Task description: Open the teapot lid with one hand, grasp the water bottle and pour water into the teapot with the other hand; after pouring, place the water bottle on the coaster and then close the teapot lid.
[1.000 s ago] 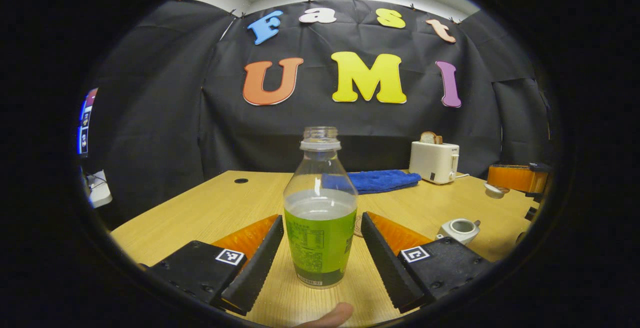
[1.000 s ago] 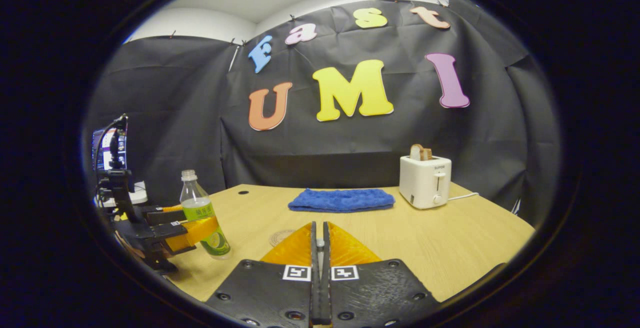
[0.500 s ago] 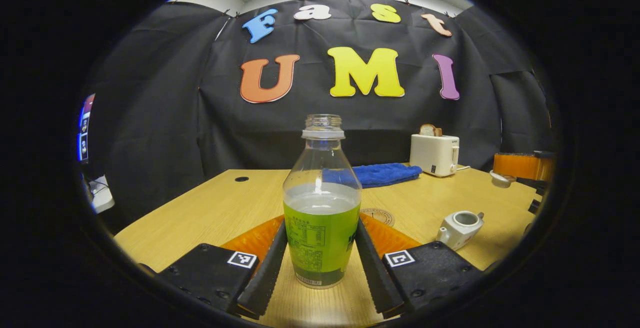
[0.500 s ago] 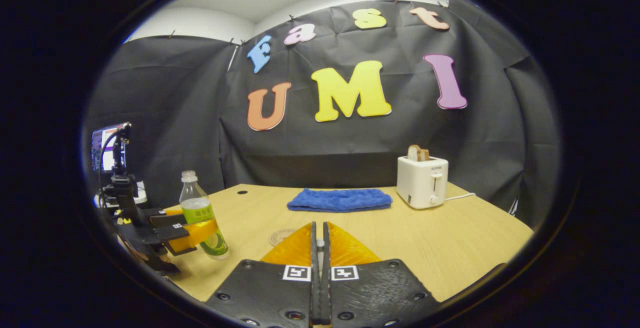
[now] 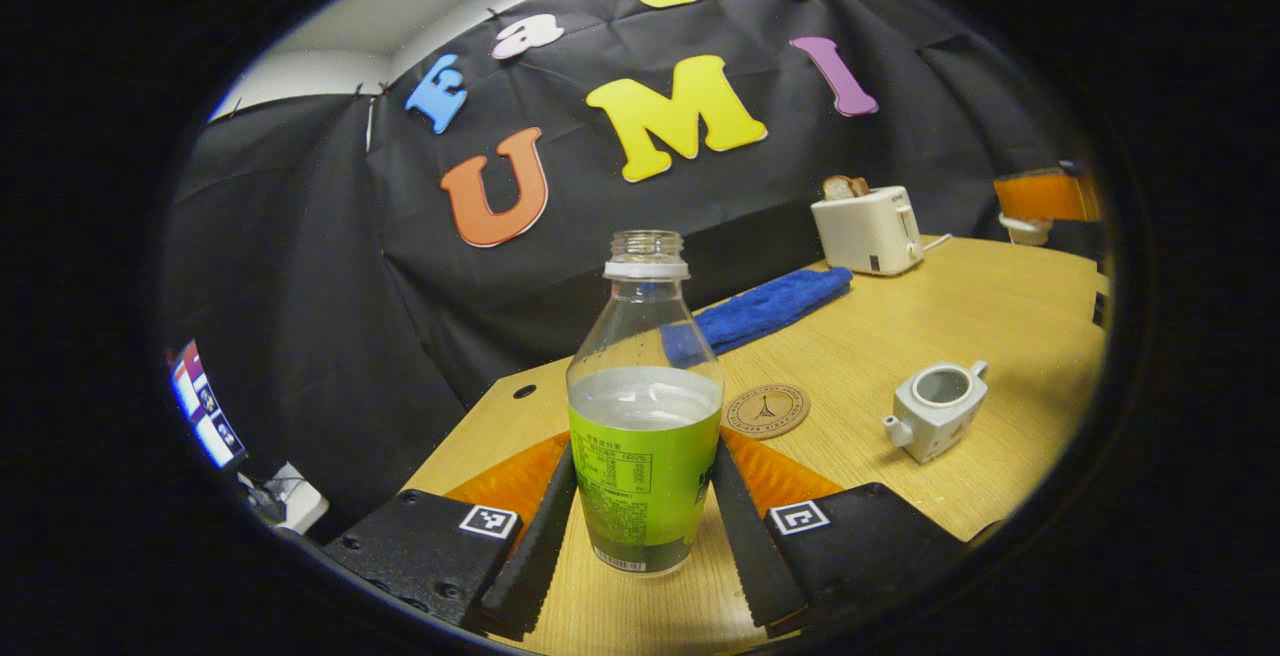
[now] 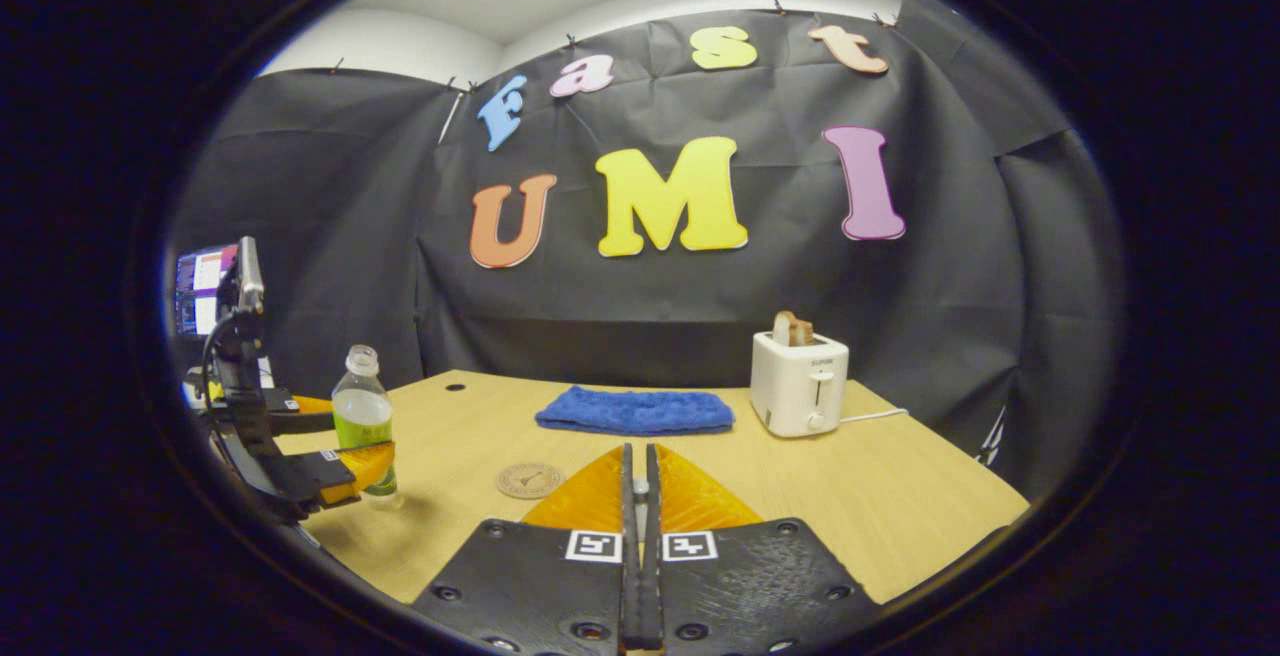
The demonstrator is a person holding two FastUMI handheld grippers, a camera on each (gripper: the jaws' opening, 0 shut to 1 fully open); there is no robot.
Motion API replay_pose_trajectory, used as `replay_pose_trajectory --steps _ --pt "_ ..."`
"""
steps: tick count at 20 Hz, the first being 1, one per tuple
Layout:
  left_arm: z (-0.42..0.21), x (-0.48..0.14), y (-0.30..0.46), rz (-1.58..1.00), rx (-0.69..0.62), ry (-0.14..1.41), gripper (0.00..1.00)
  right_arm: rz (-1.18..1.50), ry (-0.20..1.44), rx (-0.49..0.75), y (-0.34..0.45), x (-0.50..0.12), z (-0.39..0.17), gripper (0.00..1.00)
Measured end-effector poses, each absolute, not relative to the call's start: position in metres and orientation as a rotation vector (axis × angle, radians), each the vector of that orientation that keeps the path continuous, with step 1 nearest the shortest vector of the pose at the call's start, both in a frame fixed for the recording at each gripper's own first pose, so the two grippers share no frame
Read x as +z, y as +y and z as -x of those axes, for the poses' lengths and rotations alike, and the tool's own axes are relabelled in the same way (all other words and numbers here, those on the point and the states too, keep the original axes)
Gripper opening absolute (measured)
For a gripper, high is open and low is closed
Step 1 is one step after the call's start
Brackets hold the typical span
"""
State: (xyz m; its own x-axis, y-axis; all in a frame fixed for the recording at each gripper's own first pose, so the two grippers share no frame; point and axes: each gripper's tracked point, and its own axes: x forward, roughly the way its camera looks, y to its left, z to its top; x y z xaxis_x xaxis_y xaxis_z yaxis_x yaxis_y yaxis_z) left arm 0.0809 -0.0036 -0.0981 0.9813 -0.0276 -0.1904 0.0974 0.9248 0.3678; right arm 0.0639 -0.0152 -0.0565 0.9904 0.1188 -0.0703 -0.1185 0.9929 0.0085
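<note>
In the left gripper view, my left gripper (image 5: 645, 448) is shut on the green-labelled water bottle (image 5: 645, 406), which has no cap and is about half full. The bottle is raised a little off the table. The white teapot (image 5: 935, 408) stands open on the table to the right, with the round coaster (image 5: 766, 410) between it and the bottle. Far right, the right gripper (image 5: 1040, 198) holds the white lid (image 5: 1022, 228) above the table. In the right gripper view, my right gripper (image 6: 637, 448) is shut, and the left gripper (image 6: 330, 456) holds the bottle (image 6: 362, 416) at far left, near the coaster (image 6: 530, 479).
A folded blue towel (image 6: 633, 410) lies at the back of the wooden table (image 6: 900, 506). A white toaster (image 6: 798, 384) with bread in it stands at the back right. A monitor (image 6: 200, 286) sits off the table's left side.
My left gripper closed on the bottle, then lifted it and tilted. The right gripper, still holding the lid, shifted only slightly.
</note>
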Motion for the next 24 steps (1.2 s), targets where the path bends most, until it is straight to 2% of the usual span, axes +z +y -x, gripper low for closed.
replay_pose_trajectory --steps 9,17,20,24 --pt "-0.087 -0.104 -0.019 -0.882 -0.039 0.280 0.76 0.035 0.068 0.105 -0.041 -0.051 -0.058 0.00" --pt "-0.087 -0.108 -0.039 -1.246 -0.080 0.279 0.76 0.022 0.074 0.065 -0.070 -0.052 -0.058 0.00" --pt "-0.083 -0.110 -0.046 -1.390 -0.098 0.276 0.73 0.010 0.062 0.045 -0.080 -0.047 -0.059 0.00" --pt "-0.081 -0.110 -0.049 -1.510 -0.094 0.292 0.76 0.012 0.072 0.043 -0.081 -0.051 -0.061 0.00"
